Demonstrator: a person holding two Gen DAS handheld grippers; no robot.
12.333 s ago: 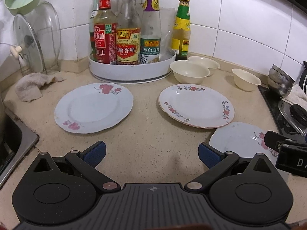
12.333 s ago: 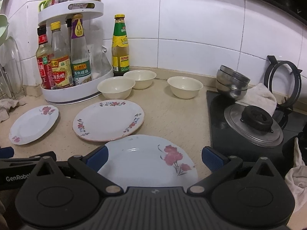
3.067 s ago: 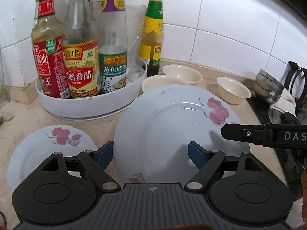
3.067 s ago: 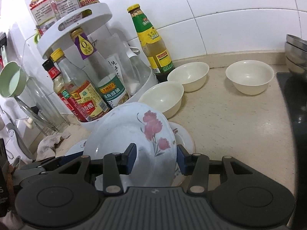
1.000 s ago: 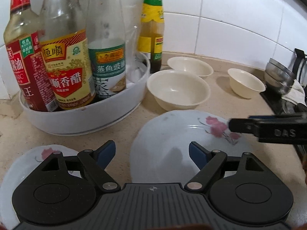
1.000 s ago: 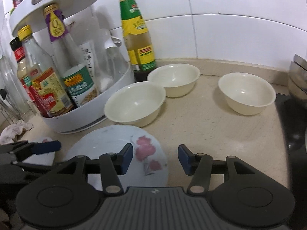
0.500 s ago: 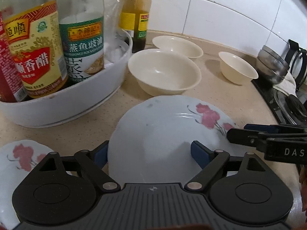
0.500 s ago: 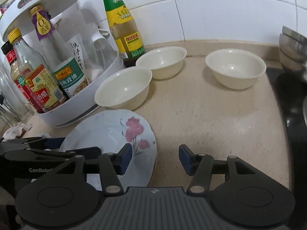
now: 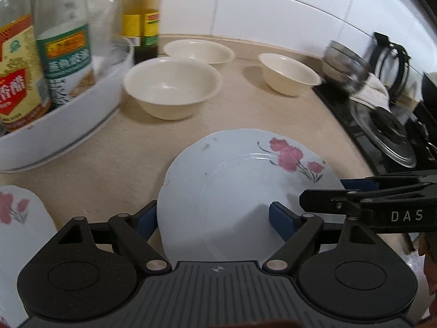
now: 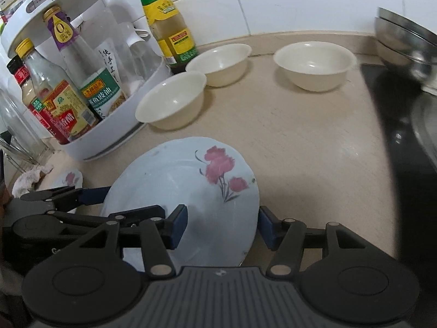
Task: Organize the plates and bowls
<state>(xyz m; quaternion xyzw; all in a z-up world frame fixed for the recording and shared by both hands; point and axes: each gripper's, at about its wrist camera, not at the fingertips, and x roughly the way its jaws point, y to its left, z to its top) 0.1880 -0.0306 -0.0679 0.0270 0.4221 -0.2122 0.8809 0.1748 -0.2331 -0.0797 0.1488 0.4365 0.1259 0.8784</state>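
A pale blue plate with pink flowers [image 9: 232,191] [image 10: 177,180] lies on the beige counter. Whatever is under it is hidden. My left gripper [image 9: 213,218] straddles its left rim: one finger is outside the edge, the other over the plate's face. Its jaws are closing a little, and the pads do not clamp the plate. My right gripper [image 10: 222,227] straddles the right rim the same way, its jaws opening. Each gripper shows in the other's view: the right gripper [image 9: 338,194] and the left gripper [image 10: 131,201]. Three cream bowls [image 9: 170,87] [image 9: 199,52] [image 9: 289,72] stand behind.
A small flowered plate [image 9: 16,218] lies at the left. A white turntable rack [image 9: 62,128] with sauce bottles stands at the back left, with a green-labelled bottle [image 10: 169,27] beside it. Steel bowls [image 9: 347,71] and a black stove [image 9: 387,136] are at the right.
Both grippers have moved in on the flowered plate. A second ago it lay left of the right gripper's jaws; now it sits between them. The left view has swung to the right.
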